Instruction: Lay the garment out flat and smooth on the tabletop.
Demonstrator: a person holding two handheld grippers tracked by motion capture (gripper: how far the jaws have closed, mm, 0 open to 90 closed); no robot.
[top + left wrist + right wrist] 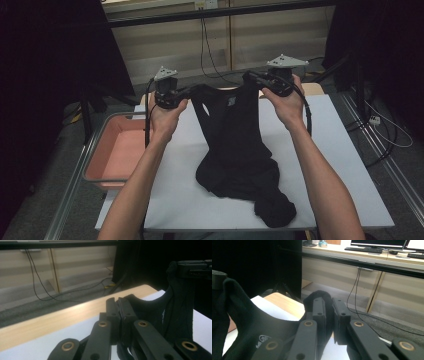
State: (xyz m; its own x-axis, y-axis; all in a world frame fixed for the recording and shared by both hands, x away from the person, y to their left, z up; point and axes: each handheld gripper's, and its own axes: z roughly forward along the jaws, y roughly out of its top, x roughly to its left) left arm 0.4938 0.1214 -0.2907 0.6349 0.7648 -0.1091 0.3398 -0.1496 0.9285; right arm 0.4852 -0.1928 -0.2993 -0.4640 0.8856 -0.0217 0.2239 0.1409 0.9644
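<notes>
A black sleeveless top (235,145) hangs from its two shoulder straps, with its lower part bunched on the white table top (340,165). My left gripper (184,92) is shut on the left strap, raised above the table's far side. My right gripper (256,78) is shut on the right strap at about the same height. In the left gripper view the jaws (117,303) pinch black cloth (152,312), and the other gripper (195,268) shows at the upper right. In the right gripper view the strap (318,296) loops over the closed jaws (327,305), and the top's small white logo (262,338) shows below.
A pink tray (120,150) with a metal rim stands at the table's left edge. A wooden strip (62,317) runs along the table's far edge. Cables (207,55) hang and trail on the floor behind. Black curtains flank both sides. A desk with monitors (374,243) stands farther back.
</notes>
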